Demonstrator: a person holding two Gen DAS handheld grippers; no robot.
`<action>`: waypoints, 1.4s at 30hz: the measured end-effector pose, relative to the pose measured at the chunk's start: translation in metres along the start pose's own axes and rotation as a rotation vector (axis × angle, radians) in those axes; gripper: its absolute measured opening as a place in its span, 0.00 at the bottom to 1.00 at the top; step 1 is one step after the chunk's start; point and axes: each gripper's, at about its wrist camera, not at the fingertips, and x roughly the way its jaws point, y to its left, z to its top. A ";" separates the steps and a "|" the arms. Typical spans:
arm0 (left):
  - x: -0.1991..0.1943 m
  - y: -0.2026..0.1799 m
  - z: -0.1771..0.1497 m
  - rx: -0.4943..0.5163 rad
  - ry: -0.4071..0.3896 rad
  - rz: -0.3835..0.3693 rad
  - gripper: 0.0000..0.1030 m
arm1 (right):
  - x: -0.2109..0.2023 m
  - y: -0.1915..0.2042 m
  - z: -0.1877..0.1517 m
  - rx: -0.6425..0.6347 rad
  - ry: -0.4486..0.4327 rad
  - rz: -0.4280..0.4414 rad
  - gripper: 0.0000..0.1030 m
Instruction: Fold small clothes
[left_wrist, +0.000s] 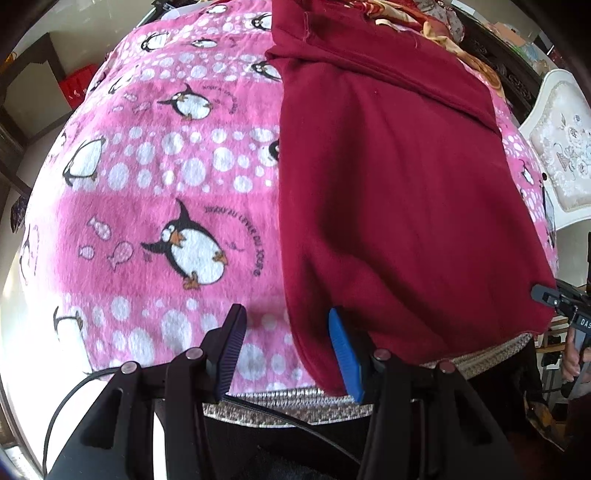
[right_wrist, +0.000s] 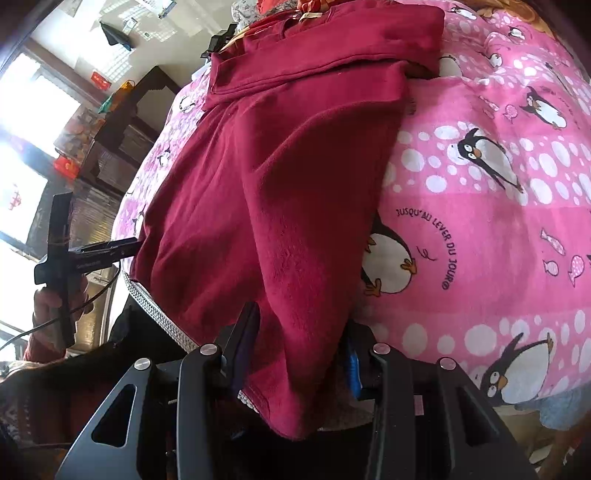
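A dark red fleece garment (left_wrist: 399, 192) lies flat on a pink penguin-print blanket (left_wrist: 155, 177), its hem at the near table edge. My left gripper (left_wrist: 286, 354) is open at the garment's near left corner; the blue finger (left_wrist: 345, 362) touches the cloth edge and the dark finger (left_wrist: 231, 347) is over the blanket. In the right wrist view the garment (right_wrist: 280, 177) drapes down between my right gripper's (right_wrist: 299, 362) wide-apart fingers at the near hem; the fingers are not closed on it. The left gripper (right_wrist: 107, 251) shows at the left there.
A white upholstered chair (left_wrist: 561, 147) stands to the right of the table. Patterned cloth (left_wrist: 424, 18) lies at the far end. A silver trim (left_wrist: 295, 402) marks the table's near edge. Dark furniture and red boxes (right_wrist: 66, 166) stand by the windows.
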 end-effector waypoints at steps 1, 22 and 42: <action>-0.001 0.001 -0.001 -0.004 0.005 -0.002 0.48 | 0.000 0.000 0.000 -0.003 -0.001 0.003 0.16; 0.018 -0.016 -0.001 -0.010 -0.001 -0.055 0.61 | -0.002 -0.007 -0.003 0.006 -0.025 0.039 0.18; -0.044 -0.032 0.048 0.049 -0.221 -0.246 0.10 | -0.058 0.018 0.029 -0.083 -0.233 0.084 0.00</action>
